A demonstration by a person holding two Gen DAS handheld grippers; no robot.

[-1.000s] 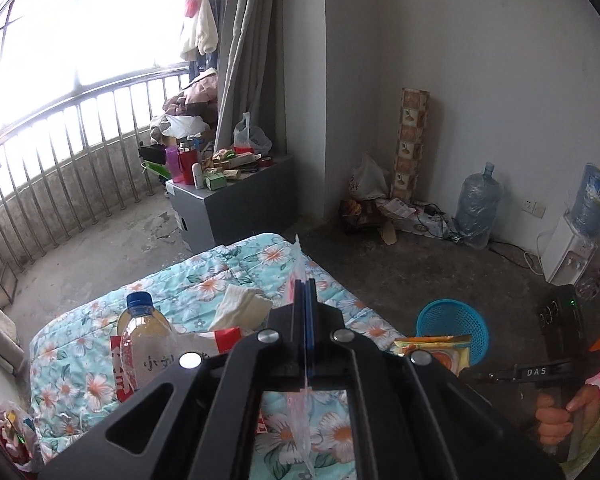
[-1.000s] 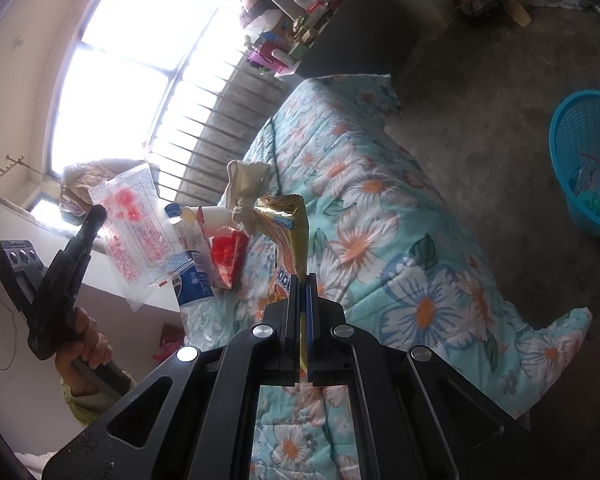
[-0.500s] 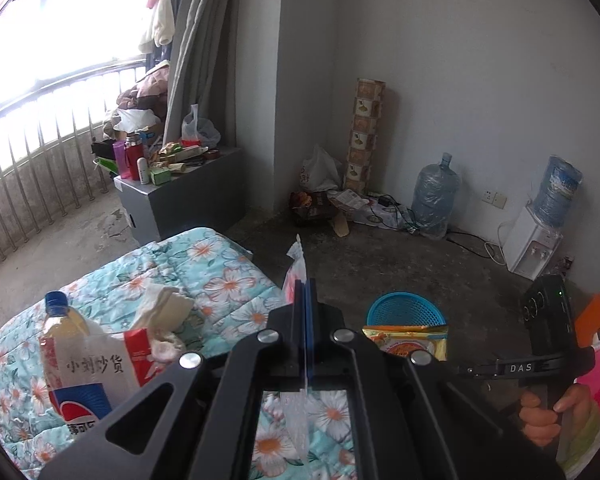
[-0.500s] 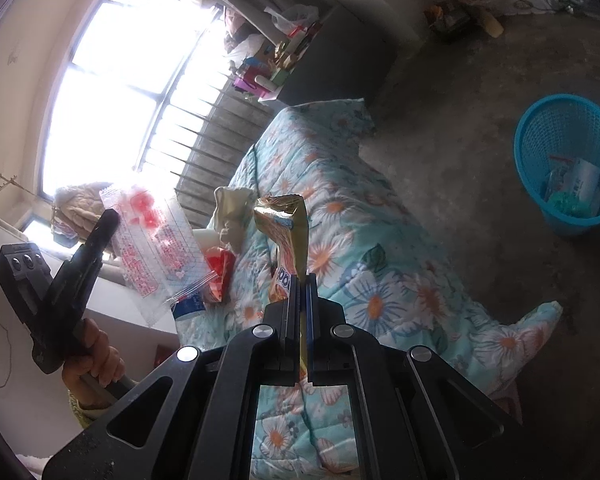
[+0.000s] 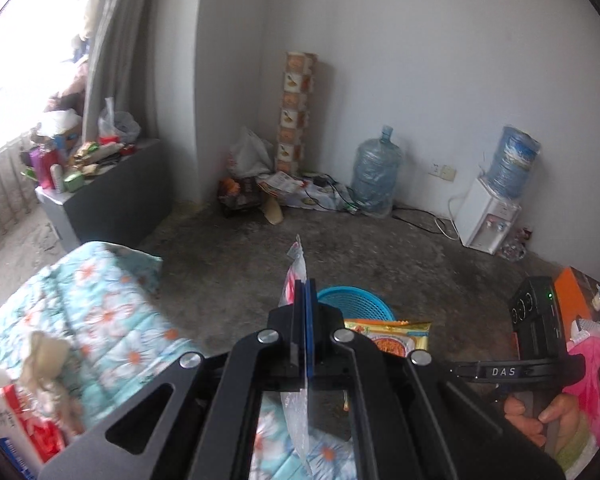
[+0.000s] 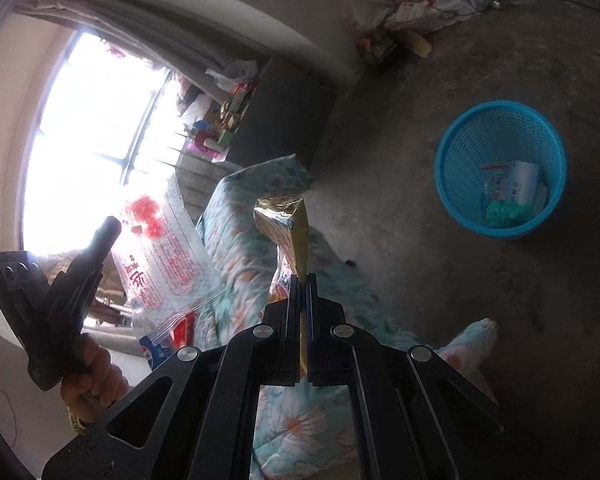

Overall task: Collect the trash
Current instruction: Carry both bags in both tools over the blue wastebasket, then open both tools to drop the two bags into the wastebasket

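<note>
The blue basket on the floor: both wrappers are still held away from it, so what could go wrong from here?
1. The clear bag is light; released beside the blue basket, it may drift onto the floor.
2. The yellow wrapper hangs over the flowered quilt, not the basket; opening now would probably drop it there.

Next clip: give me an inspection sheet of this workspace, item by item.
Surface: bare concrete floor; floral quilt on the bed.
Job's things: clear printed bag and yellow snack packet, both held; blue mesh basket already holds some trash.
Clutter: bottle and wrappers on the quilt; crowded grey cabinet.
Grippers: left tool shut on the clear bag; right tool shut on the packet.
Cables: cords along the wall.
Surroundings: water jug, dispenser, curtain.
</note>
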